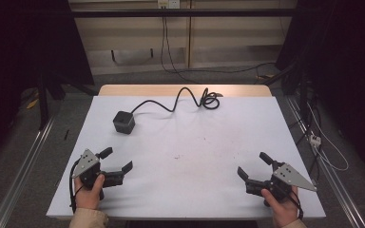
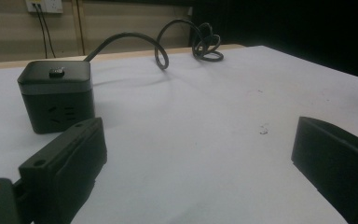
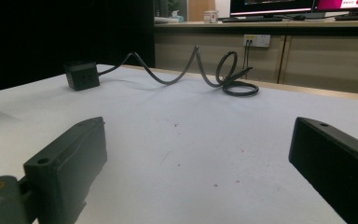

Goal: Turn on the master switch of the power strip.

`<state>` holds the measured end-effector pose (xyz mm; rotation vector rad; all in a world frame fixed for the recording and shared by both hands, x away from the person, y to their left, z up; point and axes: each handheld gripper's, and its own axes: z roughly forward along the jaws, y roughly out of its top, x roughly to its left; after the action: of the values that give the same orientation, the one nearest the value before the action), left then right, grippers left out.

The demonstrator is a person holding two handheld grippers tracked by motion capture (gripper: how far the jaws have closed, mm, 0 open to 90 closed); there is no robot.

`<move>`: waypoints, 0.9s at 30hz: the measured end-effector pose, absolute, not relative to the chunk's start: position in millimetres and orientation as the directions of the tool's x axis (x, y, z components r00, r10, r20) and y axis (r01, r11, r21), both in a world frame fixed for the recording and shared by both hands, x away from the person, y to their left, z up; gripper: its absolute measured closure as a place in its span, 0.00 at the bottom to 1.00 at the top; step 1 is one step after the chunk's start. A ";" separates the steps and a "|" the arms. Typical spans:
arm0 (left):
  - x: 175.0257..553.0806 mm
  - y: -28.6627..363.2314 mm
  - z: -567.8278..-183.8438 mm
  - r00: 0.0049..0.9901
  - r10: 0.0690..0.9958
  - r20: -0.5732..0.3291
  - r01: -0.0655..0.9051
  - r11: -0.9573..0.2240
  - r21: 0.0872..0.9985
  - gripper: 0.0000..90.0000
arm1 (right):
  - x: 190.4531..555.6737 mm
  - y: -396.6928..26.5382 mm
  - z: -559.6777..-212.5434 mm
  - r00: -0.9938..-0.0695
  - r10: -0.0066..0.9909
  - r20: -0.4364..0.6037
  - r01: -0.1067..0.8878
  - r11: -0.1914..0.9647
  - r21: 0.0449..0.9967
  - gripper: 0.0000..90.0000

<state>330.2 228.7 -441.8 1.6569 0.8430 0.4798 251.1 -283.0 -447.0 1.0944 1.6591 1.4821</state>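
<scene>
— What is seen of the setting?

— White covering is laid over the surface (image 1: 185,156), with a wooden edge left bare at 12 o'clock; a wall socket (image 1: 168,4) is seen beyond, with cables hung from it.

— And what is placed on the surface?

— A black cube power strip (image 1: 124,122) is set at about 10 o'clock from the centre, upright, with a button on its top face and sockets on the side turned toward the left gripper view. Its cable (image 1: 180,99) is run from the cube toward 1 o'clock, arched once, and ended in a small coil near the far edge. The long axis of the cable is laid roughly left to right along that edge.

— How are the grippers held?

— The left gripper (image 1: 119,159) is held in a hand (image 1: 90,190) at 7 o'clock, aimed toward 2 o'clock, its fingers (image 2: 65,163) spread apart with nothing between them. The right gripper (image 1: 254,165) is held in a hand (image 1: 281,205) at 5 o'clock, aimed toward 10 o'clock, its fingers (image 3: 70,158) likewise parted and empty. Both are kept low, well apart from the cube.
</scene>
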 end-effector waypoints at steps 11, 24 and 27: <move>336.0 223.2 -436.1 0.666 0.736 -0.122 0.261 -0.077 0.962 0.03 | 250.7 -283.0 -447.3 -0.450 0.891 0.061 0.160 0.014 0.987 0.04; 354.7 217.5 -429.3 0.673 0.726 -0.143 0.277 -0.068 0.958 0.03 | 250.9 -280.1 -446.8 -0.468 0.883 0.045 0.152 0.030 0.988 0.04; 357.6 217.1 -428.5 0.665 0.730 -0.157 0.285 -0.054 0.957 0.03 | 250.6 -280.4 -446.6 -0.469 0.882 0.046 0.151 0.029 0.988 0.04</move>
<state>357.6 217.1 -428.5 1.6341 0.8447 0.4440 250.6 -280.4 -446.6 1.0584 1.6837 1.4933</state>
